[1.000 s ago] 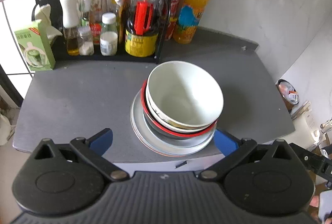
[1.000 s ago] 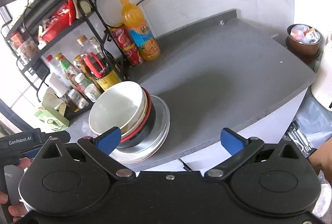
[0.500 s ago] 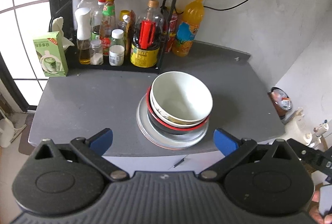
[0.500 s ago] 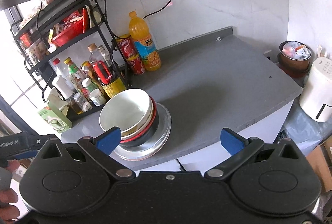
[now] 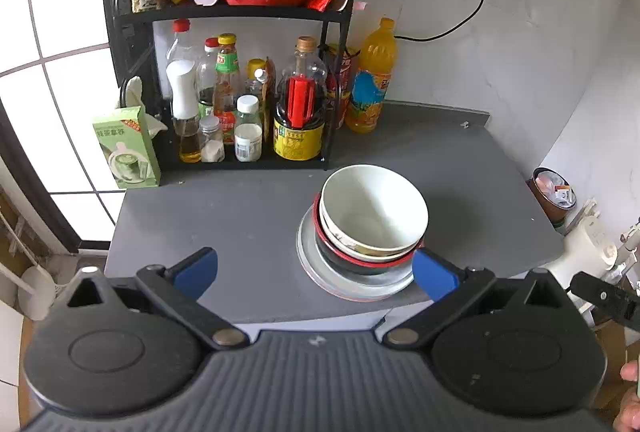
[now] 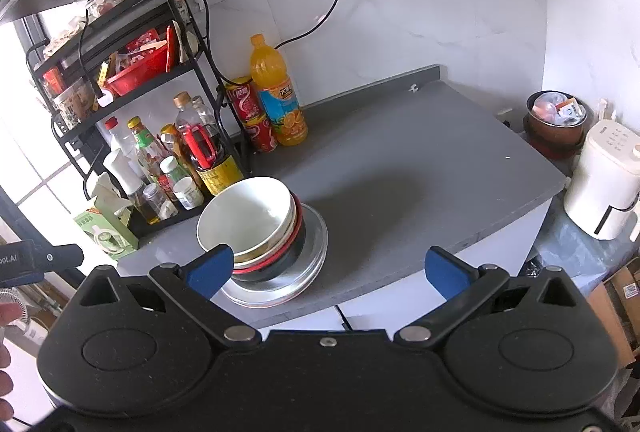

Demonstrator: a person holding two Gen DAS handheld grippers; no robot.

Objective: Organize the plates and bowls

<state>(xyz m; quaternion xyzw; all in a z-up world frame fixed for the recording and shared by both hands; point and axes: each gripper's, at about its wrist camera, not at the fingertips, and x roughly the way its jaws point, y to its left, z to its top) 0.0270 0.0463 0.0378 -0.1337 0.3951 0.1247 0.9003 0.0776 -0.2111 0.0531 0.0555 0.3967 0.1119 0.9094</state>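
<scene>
The white bowl [image 5: 374,208] tops a nested stack near the front edge of the grey counter [image 5: 248,216], at about 1 o'clock from the left gripper [image 5: 314,270] and 11 o'clock from the right gripper [image 6: 328,268]. Under it I count one more pale bowl [image 5: 360,252] showing only its rim, then a black bowl with a red rim [image 5: 362,264], then one silver plate [image 5: 320,264] at the bottom: three bowls and one plate, as far as the rims show. These look like glazed ceramic and metal, so stiff, smooth, likely slippery and breakable; the stack would be heavy taken whole. A pinch on the top bowl's rim, one finger inside and one outside, seems the safest hold. Both grippers have their blue-tipped fingers spread wide with nothing between them, clear of the stack. Beyond, at 11 o'clock in the left view, a black rack [image 5: 120,12] holds bottles and jars; one orange drink bottle [image 5: 370,80] stands at 12 o'clock.
</scene>
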